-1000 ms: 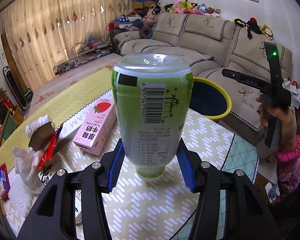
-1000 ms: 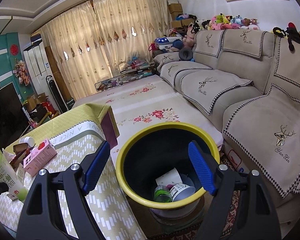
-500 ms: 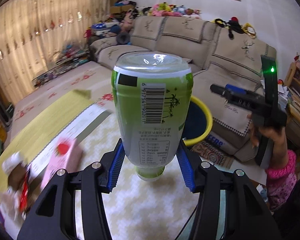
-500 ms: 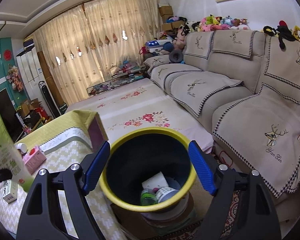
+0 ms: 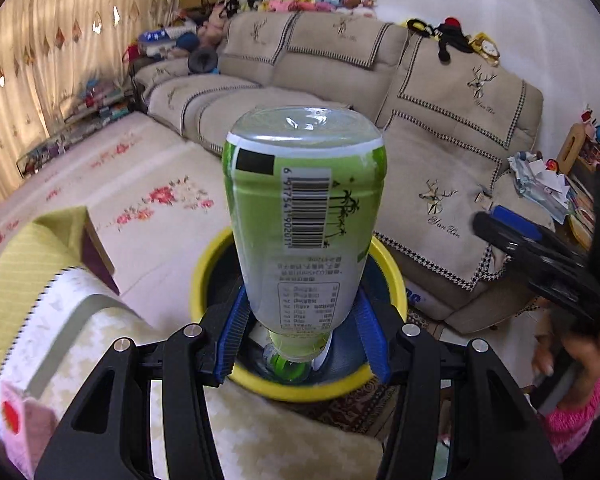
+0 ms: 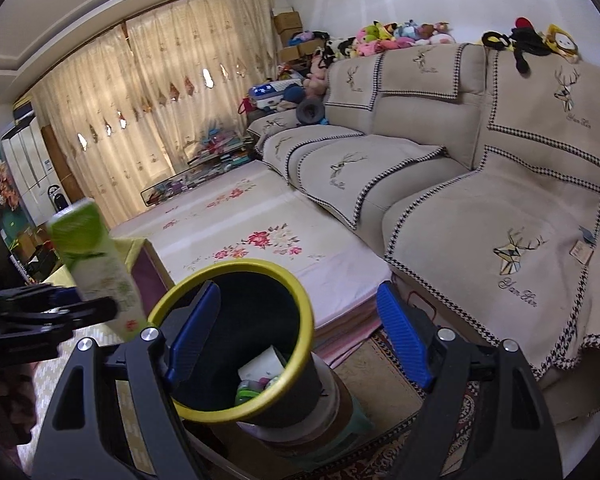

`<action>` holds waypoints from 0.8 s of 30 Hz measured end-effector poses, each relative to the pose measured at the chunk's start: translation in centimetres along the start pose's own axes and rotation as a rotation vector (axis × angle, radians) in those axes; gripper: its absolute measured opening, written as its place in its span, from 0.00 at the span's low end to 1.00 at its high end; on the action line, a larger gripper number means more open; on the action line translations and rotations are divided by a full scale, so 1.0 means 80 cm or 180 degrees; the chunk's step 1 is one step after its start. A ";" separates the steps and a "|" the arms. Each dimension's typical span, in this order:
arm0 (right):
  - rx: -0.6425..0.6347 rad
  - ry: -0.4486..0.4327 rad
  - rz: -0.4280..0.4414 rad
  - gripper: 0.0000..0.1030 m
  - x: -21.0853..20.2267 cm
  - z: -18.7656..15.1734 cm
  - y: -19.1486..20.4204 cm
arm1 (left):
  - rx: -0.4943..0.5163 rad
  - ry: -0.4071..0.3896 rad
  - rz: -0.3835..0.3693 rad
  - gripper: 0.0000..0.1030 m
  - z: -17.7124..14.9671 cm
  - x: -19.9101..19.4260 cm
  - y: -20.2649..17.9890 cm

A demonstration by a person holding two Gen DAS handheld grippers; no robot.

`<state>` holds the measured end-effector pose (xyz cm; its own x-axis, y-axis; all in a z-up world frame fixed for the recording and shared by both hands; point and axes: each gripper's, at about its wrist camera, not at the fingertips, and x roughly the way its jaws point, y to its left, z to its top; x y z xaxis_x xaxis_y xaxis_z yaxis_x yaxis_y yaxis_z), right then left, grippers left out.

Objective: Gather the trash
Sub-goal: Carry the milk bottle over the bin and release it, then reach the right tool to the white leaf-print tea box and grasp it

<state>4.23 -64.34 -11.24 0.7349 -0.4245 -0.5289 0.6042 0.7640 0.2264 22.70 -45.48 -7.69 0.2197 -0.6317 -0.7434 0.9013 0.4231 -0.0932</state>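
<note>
My left gripper (image 5: pixel 300 334) is shut on a green plastic bottle (image 5: pixel 304 224), held cap end toward the camera, base pointing away. It hangs over the near rim of the yellow-rimmed black trash bin (image 5: pixel 392 276). In the right wrist view the bottle (image 6: pixel 96 264) and left gripper (image 6: pixel 56 308) are at the left, just beside the bin (image 6: pixel 236 268), which holds a paper cup and small containers. My right gripper (image 6: pixel 300 336) is open and empty, above the bin's right side; it also shows in the left wrist view (image 5: pixel 540 252).
The table with a patterned cloth (image 5: pixel 72 320) is at the left with a pink strawberry milk carton (image 5: pixel 16 424) on it. A beige sofa (image 6: pixel 460 168) stands behind and right of the bin. A floral mat (image 6: pixel 260 236) covers the floor.
My left gripper has carried the bottle rightward from over the table to over the bin's rim. The right gripper has shifted slightly, the bin now lower left in its view.
</note>
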 end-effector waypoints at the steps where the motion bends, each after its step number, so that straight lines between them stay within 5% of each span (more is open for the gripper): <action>1: 0.0008 0.0011 -0.0009 0.74 0.001 -0.001 -0.003 | -0.0014 0.0035 -0.0003 0.50 0.002 0.011 -0.001; 8: 0.0003 0.0056 0.0009 0.75 0.004 -0.004 0.000 | -0.0135 -0.0112 0.0092 0.70 0.003 0.006 0.008; 18: -0.0222 0.0125 0.0182 0.76 0.002 -0.012 0.061 | -0.0435 -0.0755 0.0454 0.85 -0.069 -0.170 0.062; 24: -0.0489 0.0195 0.0358 0.76 0.001 -0.024 0.129 | -0.0810 -0.1035 0.1046 0.89 -0.155 -0.282 0.130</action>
<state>9.93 -55.55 -10.55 0.7722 -0.3054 -0.5572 0.4618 0.8721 0.1620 22.49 -18.81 -0.10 0.6163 -0.5910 -0.5204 0.6552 0.7515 -0.0776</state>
